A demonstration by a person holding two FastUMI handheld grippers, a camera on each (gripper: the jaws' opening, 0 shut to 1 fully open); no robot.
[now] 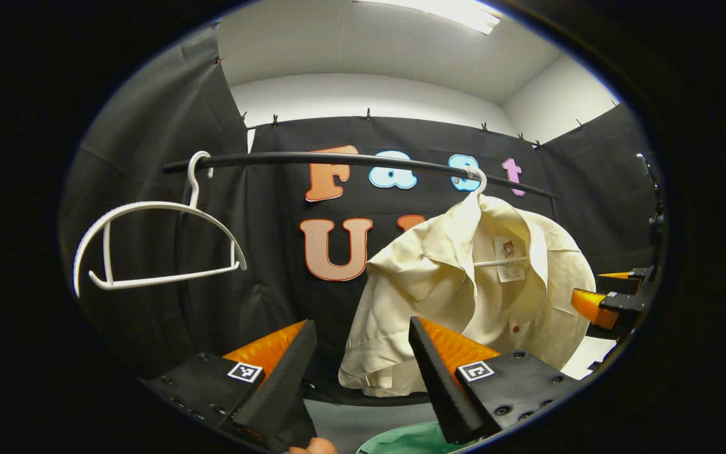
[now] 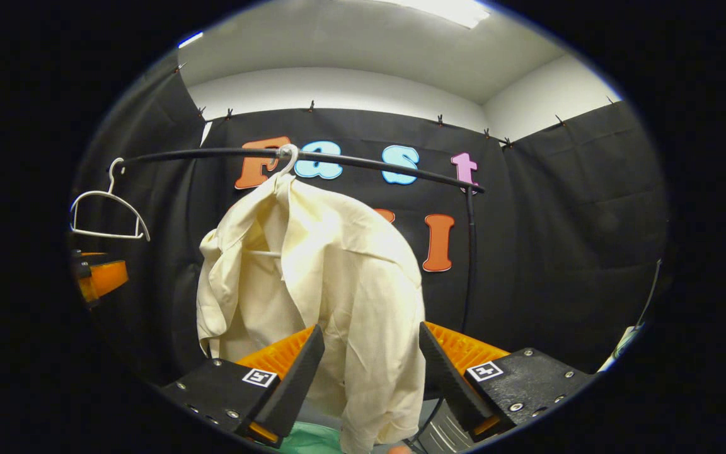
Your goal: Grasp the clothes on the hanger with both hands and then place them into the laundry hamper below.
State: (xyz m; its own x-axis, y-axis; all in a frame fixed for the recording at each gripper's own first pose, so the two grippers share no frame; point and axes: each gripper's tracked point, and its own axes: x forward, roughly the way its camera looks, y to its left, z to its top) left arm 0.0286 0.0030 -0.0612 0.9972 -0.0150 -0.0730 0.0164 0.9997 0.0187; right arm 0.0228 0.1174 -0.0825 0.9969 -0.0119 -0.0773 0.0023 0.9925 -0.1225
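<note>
We take the black horizontal metal rail (image 1: 363,159) as our reference. In the left gripper view, a cream short-sleeved cotton shirt (image 1: 464,296) hangs from the rail's right portion on a white plastic hanger (image 1: 478,181) whose hook rests on the rail. A second, empty white plastic hanger (image 1: 155,243) hangs near the rail's left end, well apart from the shirt. Below the rail, at the bottom edge, we see part of a pale green laundry hamper (image 1: 410,441).

The left gripper (image 1: 363,353) sits below the rail with its fingers spread wide and nothing between them; the shirt's lower left hem lies beyond them, and we cannot tell whether the inner finger touches it.

In the right gripper view, the right gripper (image 2: 369,359) is also below the rail, jaws wide. The shirt's hanging sleeve falls between the fingers, but neither finger visibly presses on it. In the left gripper view this same gripper shows beside the shirt's right edge.
</note>
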